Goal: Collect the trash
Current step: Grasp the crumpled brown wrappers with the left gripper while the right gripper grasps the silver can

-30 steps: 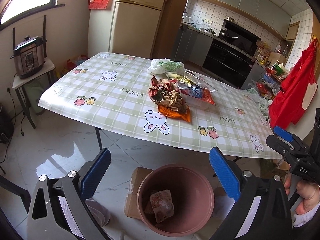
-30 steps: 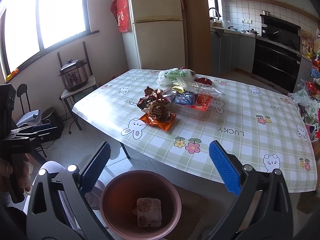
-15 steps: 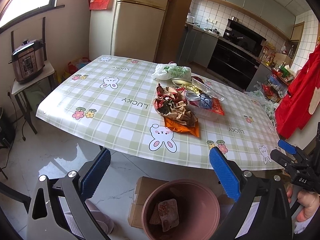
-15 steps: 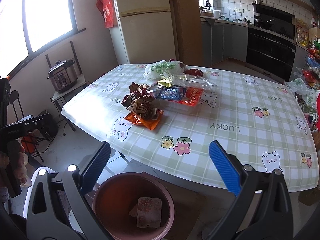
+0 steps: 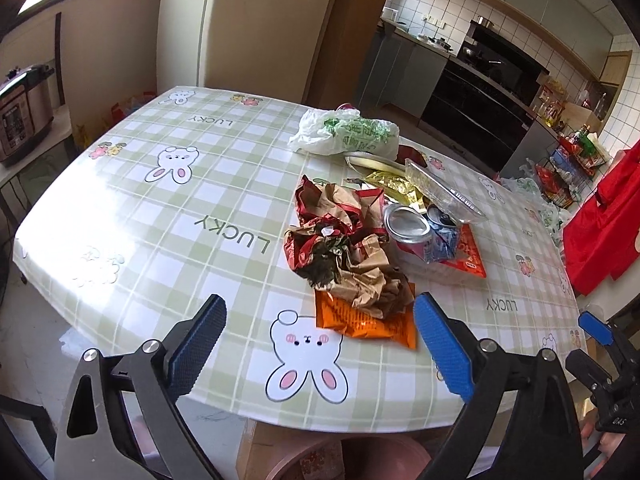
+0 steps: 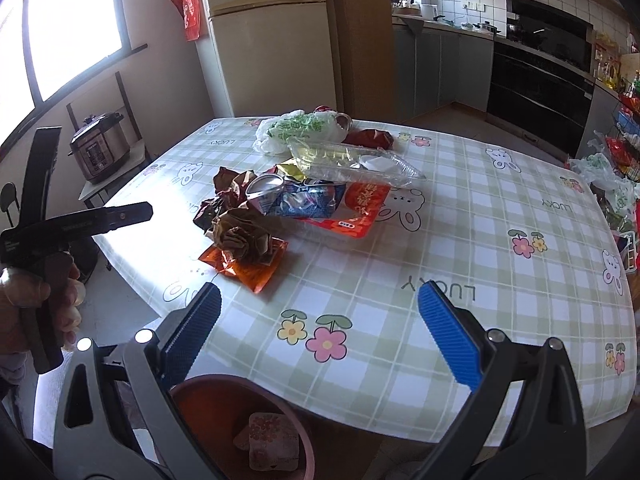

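Observation:
A pile of trash lies mid-table: crumpled brown and red paper [image 5: 352, 248] [image 6: 240, 232], an orange wrapper [image 5: 360, 320] [image 6: 244, 264], a crushed can [image 5: 408, 228] [image 6: 280, 196], a red packet [image 6: 356, 208], a clear plastic tray [image 5: 444, 192] [image 6: 344, 160] and a white-green plastic bag [image 5: 348, 136] [image 6: 300, 130]. A brown bin [image 6: 240, 424] [image 5: 352, 460] stands below the table's front edge with a packet inside. My left gripper [image 5: 320, 344] is open and empty, just short of the orange wrapper. My right gripper [image 6: 318, 332] is open and empty over the front edge.
The table [image 5: 160, 200] has a green checked cloth. A cardboard box [image 5: 272, 448] sits on the floor by the bin. A pressure cooker [image 6: 100, 148] stands on a side table at the left. A fridge [image 6: 272, 40] and kitchen counters stand behind.
Both grippers have risen from above the bin and moved forward toward the table; the trash pile is closer and the bin has dropped to the bottom edge of both views.

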